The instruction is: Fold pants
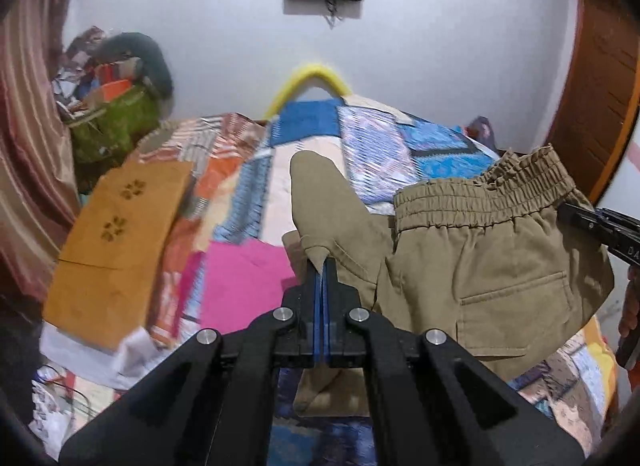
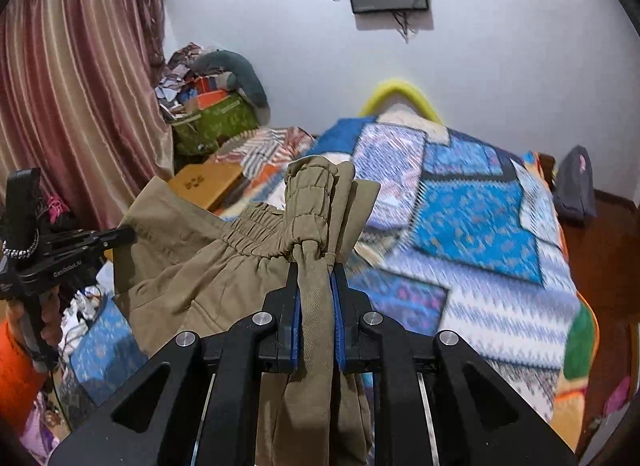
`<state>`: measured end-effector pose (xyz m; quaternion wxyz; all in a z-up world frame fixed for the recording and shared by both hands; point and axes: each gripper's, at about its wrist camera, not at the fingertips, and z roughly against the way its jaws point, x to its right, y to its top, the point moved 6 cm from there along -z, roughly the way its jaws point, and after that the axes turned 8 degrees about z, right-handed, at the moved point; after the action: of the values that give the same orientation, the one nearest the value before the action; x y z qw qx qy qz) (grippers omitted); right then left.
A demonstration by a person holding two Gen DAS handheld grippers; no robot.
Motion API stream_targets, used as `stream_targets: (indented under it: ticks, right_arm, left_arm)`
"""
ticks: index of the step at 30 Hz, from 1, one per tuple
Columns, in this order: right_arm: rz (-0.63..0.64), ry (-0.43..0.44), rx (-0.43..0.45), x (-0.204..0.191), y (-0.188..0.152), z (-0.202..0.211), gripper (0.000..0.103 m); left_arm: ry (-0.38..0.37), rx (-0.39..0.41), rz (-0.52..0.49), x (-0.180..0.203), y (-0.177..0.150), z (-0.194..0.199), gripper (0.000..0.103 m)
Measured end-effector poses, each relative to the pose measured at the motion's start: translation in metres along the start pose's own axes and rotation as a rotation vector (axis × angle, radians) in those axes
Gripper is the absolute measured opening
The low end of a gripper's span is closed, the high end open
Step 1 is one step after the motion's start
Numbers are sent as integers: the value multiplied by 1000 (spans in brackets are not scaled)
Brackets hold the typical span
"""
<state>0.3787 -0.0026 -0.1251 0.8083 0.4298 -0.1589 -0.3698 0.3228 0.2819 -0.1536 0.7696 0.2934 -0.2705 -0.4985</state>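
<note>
Both left tongs [image 1: 325, 266] and right tongs [image 2: 316, 270] grip the khaki pants [image 1: 480, 250], clamped tight.

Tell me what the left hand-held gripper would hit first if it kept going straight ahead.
The left hand-held gripper is shut on the khaki pants. Straight ahead lies the patchwork bedspread, probably met first, then the white wall, though depth is unclear.

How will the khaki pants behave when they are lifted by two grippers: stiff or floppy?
Probably floppy: the khaki pants sag and bunch between the left gripper and the right gripper. They look light, since only a pinch of cloth holds them up. The elastic waistband will likely gather rather than stay flat.
</note>
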Motion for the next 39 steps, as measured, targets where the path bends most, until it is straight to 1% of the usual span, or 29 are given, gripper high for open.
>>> stream_targets:
  ticks: [3,5,8,10,12,16,18,21,22,23,27,29,30,32,33,35,39]
  right_arm:
    - [1,15,15,-12,17,-26,11]
    - [-4,27,14,-19,21,-42,11]
    - [-15,51,-8,-27,21,-73,11]
    - [-19,66,-39,-31,13,-96,11]
    - [-18,73,-78,-34,2,-116,11]
    - [-23,75,-182,-32,-28,-155,11]
    - [-7,39,-245,-25,-46,-172,11]
    - [-4,22,-293,-13,-59,-181,13]
    - [-6,24,-305,-9,-62,-183,15]
    - [2,20,-312,-10,-63,-183,19]
    - [60,-22,-338,-12,-66,-178,27]
    - [85,-62,-348,-11,-70,-172,37]
    - [89,-72,-342,-12,-70,-166,39]
    - [79,-68,-333,-12,-67,-156,40]
    - [71,-65,-330,-13,-66,-150,40]
    - [56,-54,-296,-17,-59,-132,40]
    - [49,-34,-216,-30,-40,-88,40]
  left_arm:
    - [57,13,-4,-23,15,-10,0]
    - [82,11,1,-37,21,-20,0]
    - [106,-11,19,-60,25,-43,0]
    - [118,-34,34,-75,21,-60,0]
    - [121,-77,51,-91,11,-83,0]
    - [124,-194,87,-116,-22,-128,0]
    - [167,-224,71,-129,-39,-148,0]
    - [165,-267,45,-139,-56,-170,3]
    - [161,-277,48,-141,-61,-176,3]
    - [162,-280,48,-143,-64,-179,5]
    - [191,-258,16,-138,-67,-174,10]
    - [208,-265,14,-139,-69,-170,13]
    - [204,-280,22,-140,-72,-167,13]
    - [190,-291,44,-140,-74,-156,13]
    - [189,-283,54,-140,-73,-147,13]
    - [182,-257,66,-136,-70,-127,13]
    - [160,-186,70,-117,-58,-75,13]
